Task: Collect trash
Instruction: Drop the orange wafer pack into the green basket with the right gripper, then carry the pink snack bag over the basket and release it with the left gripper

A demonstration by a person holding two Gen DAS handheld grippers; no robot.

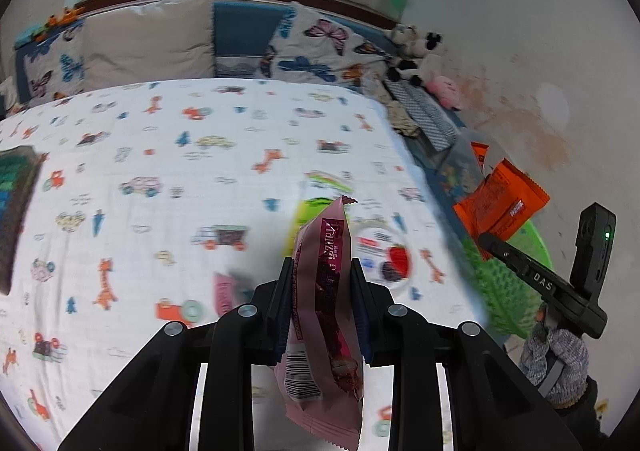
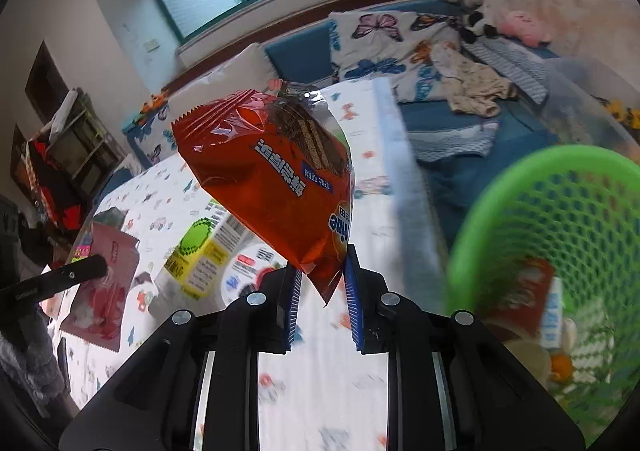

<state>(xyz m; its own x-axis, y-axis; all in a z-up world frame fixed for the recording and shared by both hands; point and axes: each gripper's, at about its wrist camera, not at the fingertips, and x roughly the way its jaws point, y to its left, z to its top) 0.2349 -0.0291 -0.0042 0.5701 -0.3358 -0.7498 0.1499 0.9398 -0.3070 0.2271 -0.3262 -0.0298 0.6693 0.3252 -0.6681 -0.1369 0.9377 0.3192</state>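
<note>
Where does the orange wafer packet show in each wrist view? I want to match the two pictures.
Left wrist view: the orange wafer packet is at the right edge, held by the right claw above the green basket.
Right wrist view: the packet fills the centre, pinched at its lower corner.
Shared landmark: the green basket, low and to the right in both.

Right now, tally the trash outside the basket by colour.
Pink: 1, the pink wrapper in the left gripper.
Orange: 1, the orange wrapper in the right gripper.
Green-yellow: 1, the packet on the sheet.
White: 1, the round lid beside it.
Total: 4. A blurred pink patch on the sheet is not counted.
</note>
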